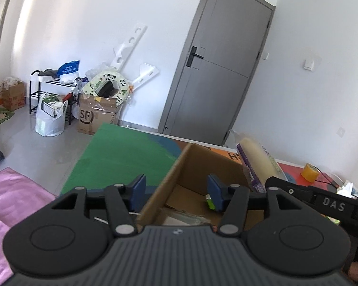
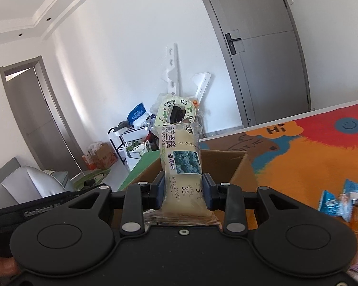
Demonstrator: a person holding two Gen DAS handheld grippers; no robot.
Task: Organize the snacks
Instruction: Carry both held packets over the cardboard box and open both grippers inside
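My right gripper [image 2: 183, 190] is shut on a blueberry cake packet [image 2: 181, 164], held upright above the near edge of an open cardboard box [image 2: 236, 166]. The packet also shows in the left wrist view [image 1: 257, 164], at the box's right side. My left gripper [image 1: 176, 190] is open and empty, straddling the near left corner of the box [image 1: 188, 164]. A small green packet [image 1: 210, 201] lies inside the box, with a clear wrapper [image 1: 186, 218] on its floor.
The box stands on a colourful play mat [image 2: 298, 157] that is green [image 1: 121, 152] on its left part. Several blue and orange snack packets [image 2: 341, 202] lie on the mat at right. A yellow tape roll [image 1: 309, 172] sits at far right. Pink cloth [image 1: 9, 190] lies at left.
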